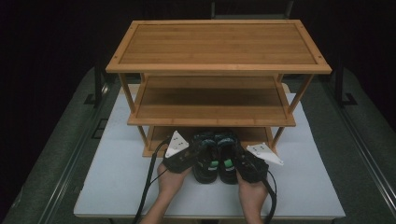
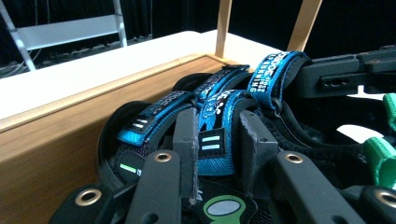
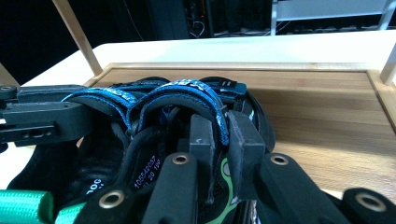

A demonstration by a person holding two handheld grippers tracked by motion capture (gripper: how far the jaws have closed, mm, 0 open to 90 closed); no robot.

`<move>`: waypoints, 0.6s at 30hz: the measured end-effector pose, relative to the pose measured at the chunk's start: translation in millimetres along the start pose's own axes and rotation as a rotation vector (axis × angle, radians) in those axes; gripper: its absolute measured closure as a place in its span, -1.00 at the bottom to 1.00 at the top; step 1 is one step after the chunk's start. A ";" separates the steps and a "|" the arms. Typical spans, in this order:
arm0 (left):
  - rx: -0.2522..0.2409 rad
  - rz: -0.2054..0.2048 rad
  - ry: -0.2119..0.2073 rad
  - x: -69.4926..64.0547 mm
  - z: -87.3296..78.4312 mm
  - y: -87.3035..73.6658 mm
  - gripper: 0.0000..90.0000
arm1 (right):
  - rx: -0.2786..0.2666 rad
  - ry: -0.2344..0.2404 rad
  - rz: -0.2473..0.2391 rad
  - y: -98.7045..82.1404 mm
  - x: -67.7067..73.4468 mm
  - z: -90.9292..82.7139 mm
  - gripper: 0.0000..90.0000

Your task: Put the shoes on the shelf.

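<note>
Though blurry, sandal strap [image 2: 273, 77] reads "OUTDOOR"

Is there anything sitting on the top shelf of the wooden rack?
No, the top shelf of the rack lies bare, and the pair of sandals is down at the bottom shelf.

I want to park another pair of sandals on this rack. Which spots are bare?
The top shelf and middle shelf of the rack are bare. The bottom shelf is bare beside the sandals. Its front middle is crowded: the left gripper and right gripper each clamp a sandal there.
</note>
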State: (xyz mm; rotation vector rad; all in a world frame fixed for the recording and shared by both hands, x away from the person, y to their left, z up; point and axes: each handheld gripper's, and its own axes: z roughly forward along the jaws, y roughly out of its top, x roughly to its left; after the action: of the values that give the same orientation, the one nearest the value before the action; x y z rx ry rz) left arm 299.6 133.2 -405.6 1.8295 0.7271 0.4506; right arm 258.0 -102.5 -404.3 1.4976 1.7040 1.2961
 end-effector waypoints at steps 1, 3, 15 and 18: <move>-0.001 0.000 0.000 0.4 1.1 -0.1 0.58 | 0.000 -0.003 -0.002 0.0 -0.4 0.8 0.79; 0.002 0.002 0.004 1.5 3.2 -0.3 0.58 | 0.001 -0.007 0.002 0.0 -0.9 2.5 0.79; 0.023 0.008 0.013 6.2 9.5 -3.8 0.57 | 0.014 -0.018 0.005 -4.1 -1.1 12.4 0.79; 0.026 0.012 0.013 6.3 9.5 -3.7 0.57 | 0.017 -0.017 -0.004 -4.0 -1.2 12.2 0.78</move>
State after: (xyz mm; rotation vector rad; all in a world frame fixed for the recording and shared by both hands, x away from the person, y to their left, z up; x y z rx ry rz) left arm 309.2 131.7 -412.8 1.8577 0.7349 0.4633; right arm 266.9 -99.5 -413.0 1.5101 1.7101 1.2663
